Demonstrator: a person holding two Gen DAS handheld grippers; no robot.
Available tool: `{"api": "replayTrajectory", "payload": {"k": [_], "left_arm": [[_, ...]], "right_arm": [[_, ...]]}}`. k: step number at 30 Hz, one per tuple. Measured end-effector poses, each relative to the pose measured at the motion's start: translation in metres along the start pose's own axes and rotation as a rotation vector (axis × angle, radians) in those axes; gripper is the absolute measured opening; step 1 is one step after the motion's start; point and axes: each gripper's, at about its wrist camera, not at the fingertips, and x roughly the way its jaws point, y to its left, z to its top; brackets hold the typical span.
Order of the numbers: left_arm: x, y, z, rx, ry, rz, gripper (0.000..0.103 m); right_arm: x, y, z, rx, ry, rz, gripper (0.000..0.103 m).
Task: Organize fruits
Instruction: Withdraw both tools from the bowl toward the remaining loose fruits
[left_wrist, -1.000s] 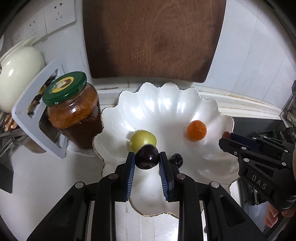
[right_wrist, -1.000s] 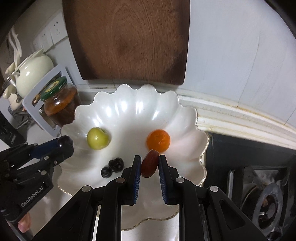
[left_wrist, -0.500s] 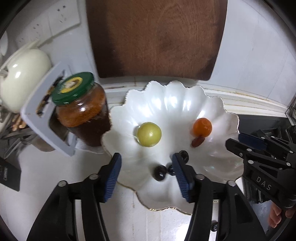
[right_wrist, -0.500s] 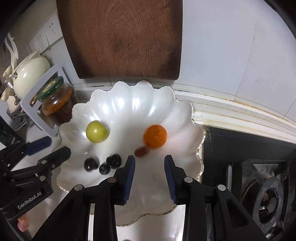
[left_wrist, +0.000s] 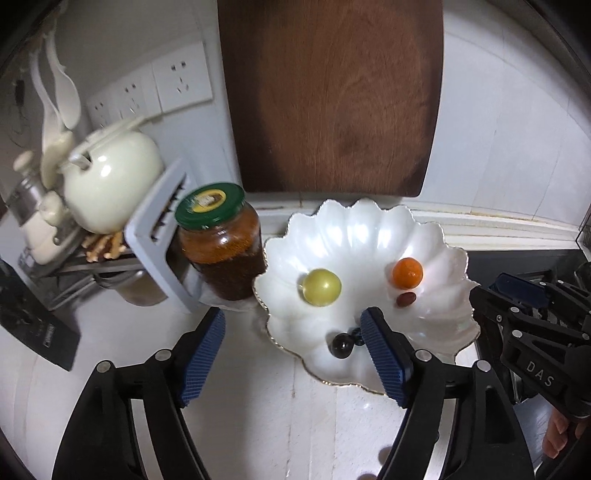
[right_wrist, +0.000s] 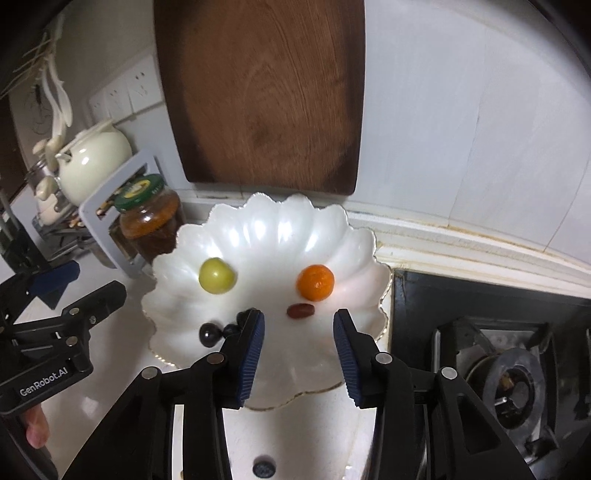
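A white scalloped plate (left_wrist: 369, 229) (right_wrist: 280, 229) holds a yellow-green fruit (left_wrist: 321, 287) (right_wrist: 217, 275), a small orange (left_wrist: 407, 273) (right_wrist: 316, 282), a red-brown date (left_wrist: 406, 299) (right_wrist: 300, 311) and dark round fruits (left_wrist: 341, 344) (right_wrist: 209, 334) near its front. My left gripper (left_wrist: 293, 354) is open and empty, above the plate's left front edge. My right gripper (right_wrist: 299, 350) is open and empty, just in front of the date. Each gripper shows at the edge of the other's view.
A brown cutting board (left_wrist: 332, 96) leans on the wall behind the plate. A green-lidded jar (left_wrist: 219, 247) stands left of the plate, beside a grey rack (left_wrist: 155, 240) and a cream teapot (left_wrist: 110, 184). A gas stove (right_wrist: 509, 373) lies to the right.
Both grippers opened and let go: the left dropped a dark fruit, the right dropped the date, both onto the plate. Both grippers then pulled back and up from the plate.
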Motion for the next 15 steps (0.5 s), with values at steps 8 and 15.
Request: {"api": "replayTrajectory", "payload": {"k": [8, 15], "left_arm": [[-0.039, -0.001, -0.009, 0.025, -0.077, 0.000, 0.079], [-0.075, -0.002, -0.025, 0.040, -0.133, 0.010, 0.079]], "right_arm": [[-0.038, 0.006, -0.011, -0.011, -0.063, 0.009, 0.040], [-0.067, 0.009, -0.026, -0.014, -0.097, 0.016, 0.040]]}}
